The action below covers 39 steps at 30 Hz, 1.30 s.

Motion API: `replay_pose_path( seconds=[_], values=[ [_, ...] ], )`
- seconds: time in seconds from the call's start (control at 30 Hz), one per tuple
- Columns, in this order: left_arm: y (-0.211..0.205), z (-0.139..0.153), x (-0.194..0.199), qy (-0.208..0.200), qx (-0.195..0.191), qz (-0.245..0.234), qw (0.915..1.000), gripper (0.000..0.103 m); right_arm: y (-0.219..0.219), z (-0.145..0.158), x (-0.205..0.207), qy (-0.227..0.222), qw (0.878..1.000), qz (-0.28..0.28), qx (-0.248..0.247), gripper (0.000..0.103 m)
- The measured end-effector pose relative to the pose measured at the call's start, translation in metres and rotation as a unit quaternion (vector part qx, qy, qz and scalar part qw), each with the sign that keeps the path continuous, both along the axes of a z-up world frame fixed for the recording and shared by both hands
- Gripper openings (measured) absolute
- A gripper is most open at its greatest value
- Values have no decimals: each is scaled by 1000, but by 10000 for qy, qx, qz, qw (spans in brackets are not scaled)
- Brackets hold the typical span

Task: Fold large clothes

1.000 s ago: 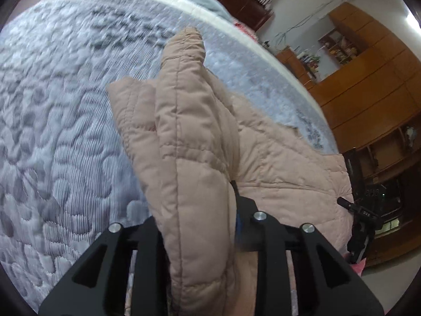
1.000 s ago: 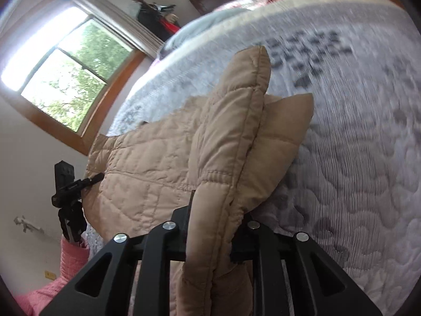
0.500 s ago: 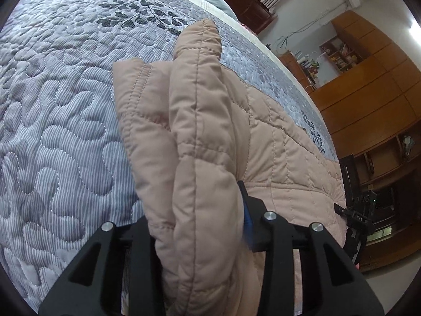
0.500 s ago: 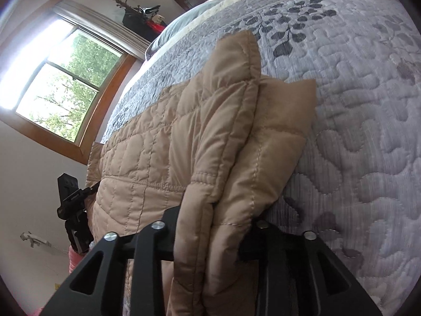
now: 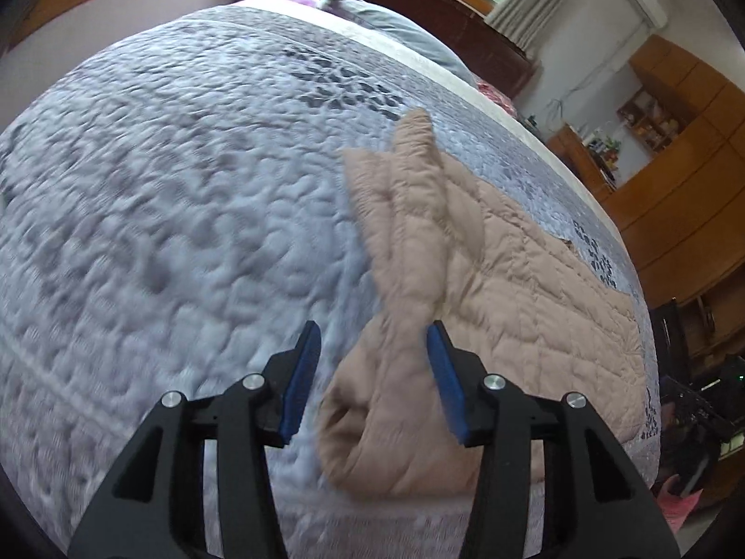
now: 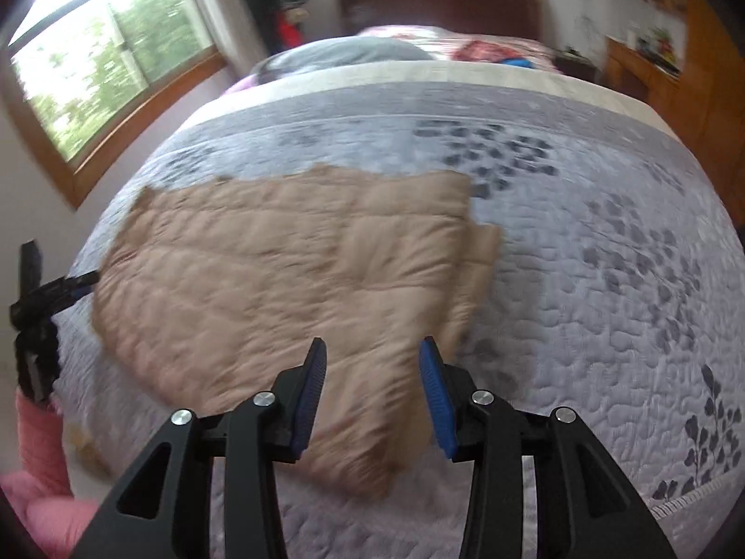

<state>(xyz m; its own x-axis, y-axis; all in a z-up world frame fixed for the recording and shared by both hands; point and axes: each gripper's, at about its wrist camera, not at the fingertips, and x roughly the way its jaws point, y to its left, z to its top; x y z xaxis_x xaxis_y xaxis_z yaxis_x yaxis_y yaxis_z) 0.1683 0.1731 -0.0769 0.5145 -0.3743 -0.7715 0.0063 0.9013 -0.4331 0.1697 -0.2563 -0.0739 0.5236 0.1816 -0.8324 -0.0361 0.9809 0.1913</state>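
Left tongs [image 5: 374, 340] opening, right tongs [image 6: 372, 356] apart (both empty)

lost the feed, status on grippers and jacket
Left gripper opening, right gripper open, both empty. Tan jacket lying on bed quilt. Nothing in the way.

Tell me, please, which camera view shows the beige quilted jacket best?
The right wrist view: the jacket lies spread across the bedspread, nearly its whole outline visible, though blurred. The left wrist view shows it obliquely, mostly one bunched sleeve and side.
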Motion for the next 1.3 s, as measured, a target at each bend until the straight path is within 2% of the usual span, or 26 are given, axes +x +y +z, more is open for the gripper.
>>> replay_pose_path(
  seconds=[0.1, 0.17, 0.27, 0.5, 0.7, 0.8, 1.0, 1.27, 1.3],
  values=[
    [13, -1, -26, 56, 2, 243, 9997, 48, 18, -6, -1, 285, 9992, 285, 3, 30],
    [20, -5, -45, 121, -131, 413, 9990, 50, 26, -14, 0, 474, 9979, 449, -41, 27],
    [24, -13, -67, 218, -340, 603, 9974, 50, 30, -25, -3, 658, 9964, 507, -152, 27],
    [2, -22, -86, 217, -664, 597, 9958, 56, 21, -42, -5, 879, 9950, 451, -114, 27],
    [-12, -31, -82, 141, -930, 655, 9934, 56, 15, -58, -5, 1004, 9943, 371, 8, 21],
    [-15, -38, -77, 159, -1178, 687, 9905, 56, 11, -67, -4, 1056, 9938, 325, 138, 21],
    [-19, -48, -63, 98, -1391, 848, 9866, 58, 8, -76, -2, 1088, 9932, 280, 306, 20],
    [-11, -58, -51, 17, -1916, 1171, 9745, 61, 5, -79, -2, 1130, 9924, 254, 411, 19],
    [-11, -58, -49, 17, -1976, 1198, 9729, 58, 4, -79, -1, 1144, 9922, 251, 421, 19]
  ],
)
